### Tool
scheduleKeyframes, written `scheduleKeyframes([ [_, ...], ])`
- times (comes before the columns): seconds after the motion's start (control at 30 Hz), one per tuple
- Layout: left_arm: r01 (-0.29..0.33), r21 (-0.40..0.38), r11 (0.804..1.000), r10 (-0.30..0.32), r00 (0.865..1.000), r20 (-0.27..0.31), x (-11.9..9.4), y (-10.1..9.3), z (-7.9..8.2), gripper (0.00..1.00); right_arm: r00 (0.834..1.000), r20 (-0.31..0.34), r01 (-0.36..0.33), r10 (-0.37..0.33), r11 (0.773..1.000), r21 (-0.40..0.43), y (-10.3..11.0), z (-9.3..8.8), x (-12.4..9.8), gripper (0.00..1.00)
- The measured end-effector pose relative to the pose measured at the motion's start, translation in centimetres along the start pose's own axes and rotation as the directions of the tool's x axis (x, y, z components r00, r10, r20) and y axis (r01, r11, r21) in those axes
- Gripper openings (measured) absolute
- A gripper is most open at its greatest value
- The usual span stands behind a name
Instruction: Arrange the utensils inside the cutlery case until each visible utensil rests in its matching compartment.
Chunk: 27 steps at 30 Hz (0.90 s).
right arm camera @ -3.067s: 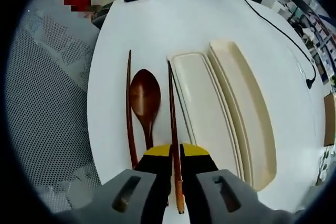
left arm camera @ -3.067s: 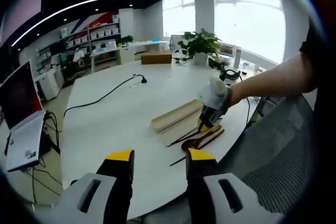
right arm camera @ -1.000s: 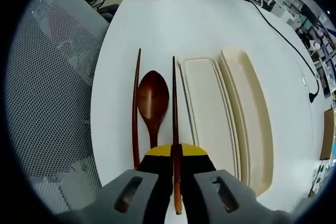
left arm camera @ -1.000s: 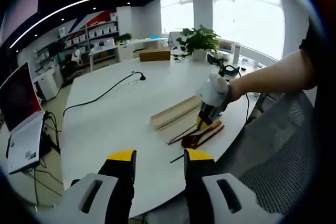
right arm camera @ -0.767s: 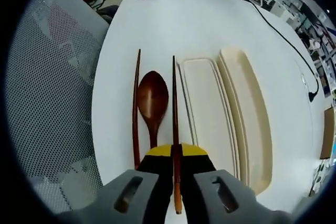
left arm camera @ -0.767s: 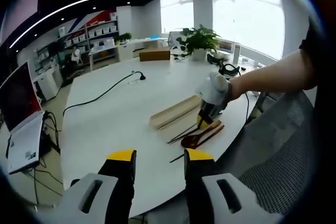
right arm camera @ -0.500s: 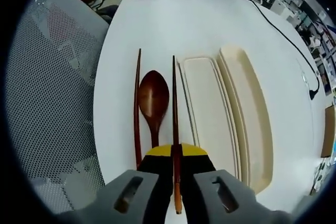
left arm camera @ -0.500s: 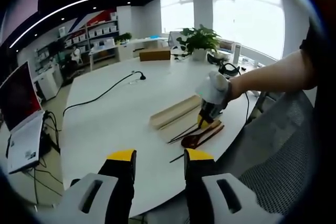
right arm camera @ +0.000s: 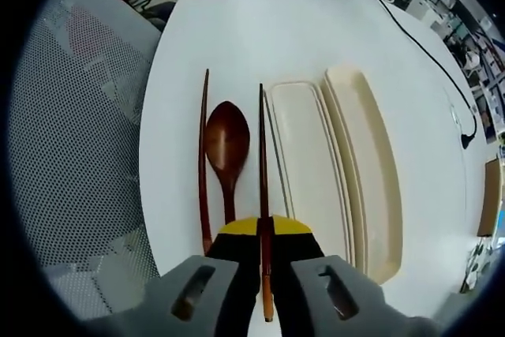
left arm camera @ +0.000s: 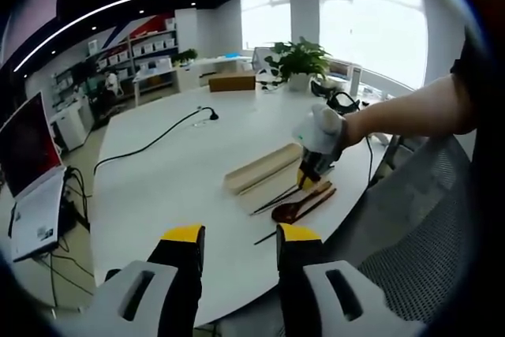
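The left gripper view looks from low at the near edge of the round white table (left arm camera: 158, 187) across it toward the windows, taking in the cutlery case (left arm camera: 264, 168) from well back at frame centre-right. The right gripper view looks steeply down from close above, the cutlery case (right arm camera: 331, 171) filling its right half beside a mesh chair (right arm camera: 79, 155) at left. Both share the case and the wooden spoon (right arm camera: 226, 151), seen small in the left gripper view (left arm camera: 293, 209).

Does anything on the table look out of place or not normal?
Nothing looks damaged or spilled. The spoon and one chopstick lie on the table beside the empty cutlery case; the right gripper holds the other chopstick.
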<state>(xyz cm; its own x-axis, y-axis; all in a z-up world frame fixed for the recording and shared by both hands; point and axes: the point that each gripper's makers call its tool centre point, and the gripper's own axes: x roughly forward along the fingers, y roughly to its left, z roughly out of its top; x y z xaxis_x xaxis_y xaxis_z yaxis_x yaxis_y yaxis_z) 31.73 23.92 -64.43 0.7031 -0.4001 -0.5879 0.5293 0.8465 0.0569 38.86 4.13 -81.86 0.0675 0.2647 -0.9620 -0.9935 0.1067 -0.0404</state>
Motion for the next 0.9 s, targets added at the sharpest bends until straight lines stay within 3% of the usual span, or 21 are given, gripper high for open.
scheduleKeyframes([
  [0.9,0.013,0.003,1.000,-0.013,1.000,-0.004,0.1,-0.2,0.0,0.36,0.998,0.031,0.052,-0.051,0.997,-0.050,-1.9,1.0,-2.5,0.00],
])
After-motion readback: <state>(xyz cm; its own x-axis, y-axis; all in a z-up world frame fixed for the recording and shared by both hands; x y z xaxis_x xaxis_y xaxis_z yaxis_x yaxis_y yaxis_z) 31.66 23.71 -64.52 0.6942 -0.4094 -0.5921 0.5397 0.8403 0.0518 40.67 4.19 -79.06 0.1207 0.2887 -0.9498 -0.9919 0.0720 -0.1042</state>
